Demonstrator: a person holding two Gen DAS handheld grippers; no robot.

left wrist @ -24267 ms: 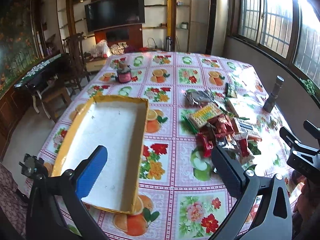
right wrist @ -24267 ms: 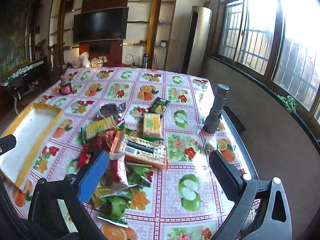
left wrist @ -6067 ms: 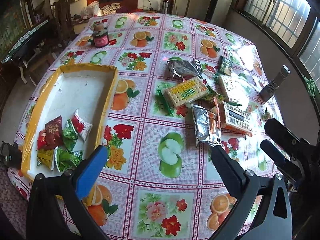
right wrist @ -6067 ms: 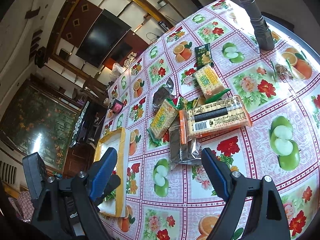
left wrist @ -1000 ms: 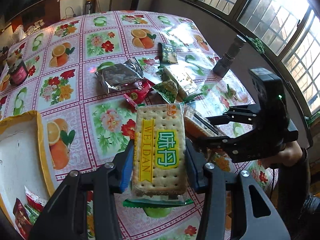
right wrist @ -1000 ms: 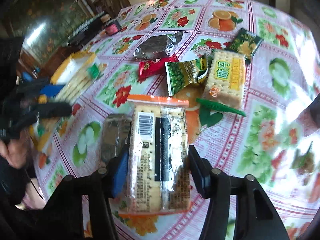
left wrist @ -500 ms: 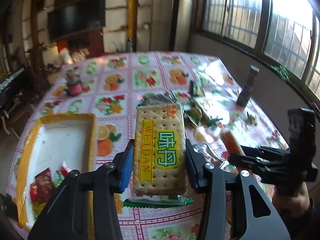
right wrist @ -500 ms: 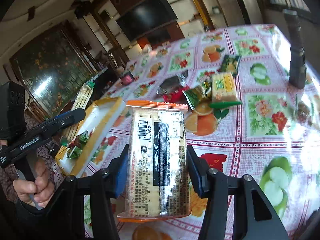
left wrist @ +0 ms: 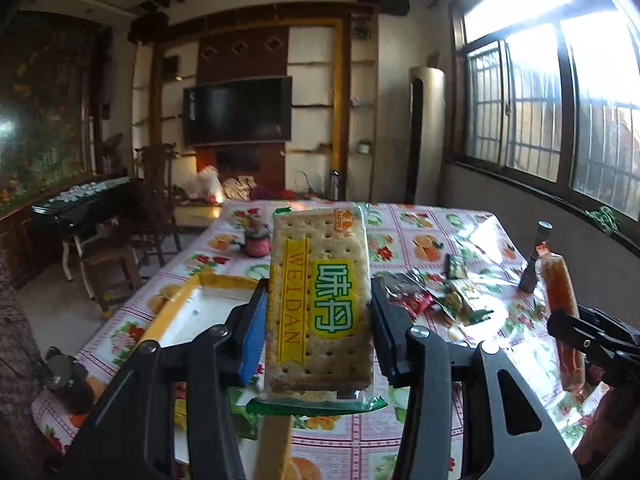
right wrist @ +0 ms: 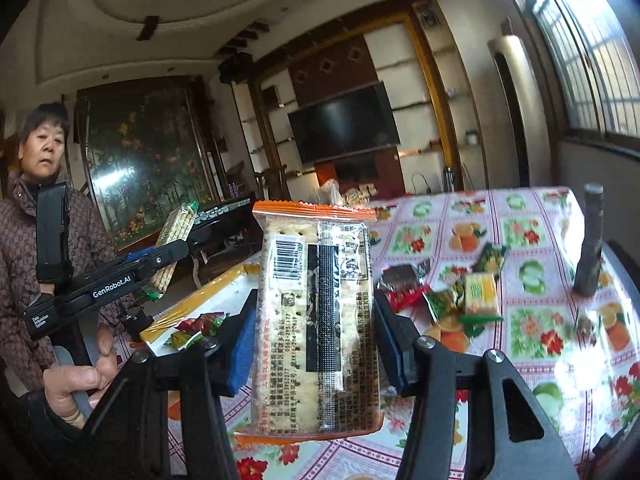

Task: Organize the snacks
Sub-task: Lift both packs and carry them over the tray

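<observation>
Left wrist view: the green-labelled cracker pack (left wrist: 320, 304) is pinched upright between the left gripper (left wrist: 318, 320) jaws, above the table (left wrist: 404, 236). At nine o'clock of it the yellow tray (left wrist: 176, 312) is seen; loose snacks (left wrist: 444, 296) lie at three o'clock.

Right wrist view: the orange-edged cracker pack (right wrist: 316, 320) is clamped by the right gripper (right wrist: 314, 336), with the tray at nine o'clock.
</observation>
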